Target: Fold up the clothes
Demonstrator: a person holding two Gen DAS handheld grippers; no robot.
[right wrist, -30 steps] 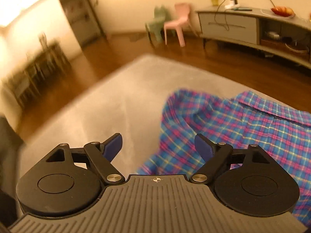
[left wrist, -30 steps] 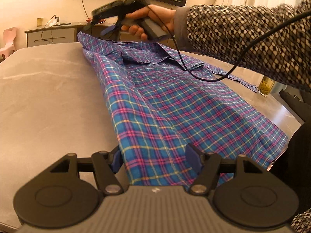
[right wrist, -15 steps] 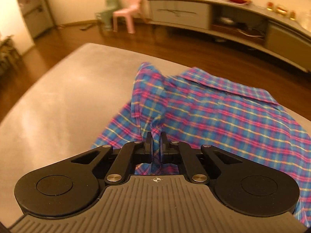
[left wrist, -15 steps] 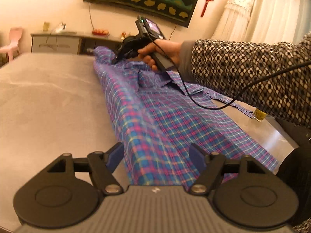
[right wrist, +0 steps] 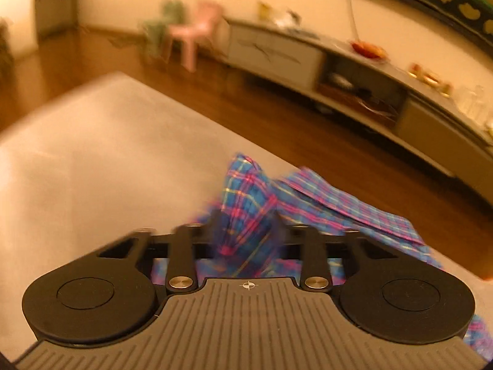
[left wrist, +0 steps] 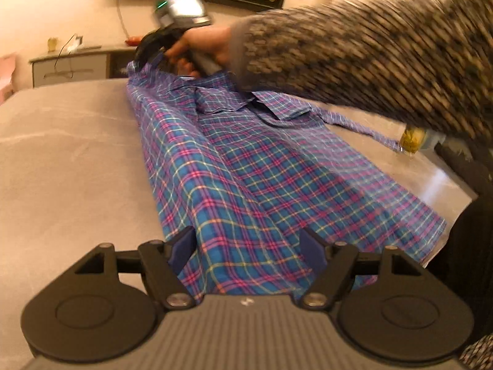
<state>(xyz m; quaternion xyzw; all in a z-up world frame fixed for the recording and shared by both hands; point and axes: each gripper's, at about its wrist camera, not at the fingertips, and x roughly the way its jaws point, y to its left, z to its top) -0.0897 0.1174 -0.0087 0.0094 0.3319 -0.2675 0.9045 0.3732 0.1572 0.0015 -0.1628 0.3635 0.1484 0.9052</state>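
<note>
A blue, pink and purple plaid shirt [left wrist: 262,169] lies lengthwise on the grey table [left wrist: 67,160]. My left gripper [left wrist: 248,246] is open at the near hem, its blue fingers standing either side of a ridge of cloth without pressing it. At the far end a hand holds my right gripper [left wrist: 148,58] on the shirt's shoulder corner, which is raised off the table. In the right wrist view the gripper [right wrist: 246,225] has a bunched peak of the shirt [right wrist: 249,203] between its fingers. Its jaws are opening slightly, but the cloth still sits gripped between them.
A patterned sleeve [left wrist: 369,61] reaches across above the shirt. A small yellow jar [left wrist: 411,138] stands near the table's right edge. Beyond the far table edge are wooden floor, a long sideboard [right wrist: 277,55] and a pink chair [right wrist: 197,34].
The right gripper went from wide open to shut on the shirt's far corner, then lifted it and tilted up. The left gripper has stayed at the near hem.
</note>
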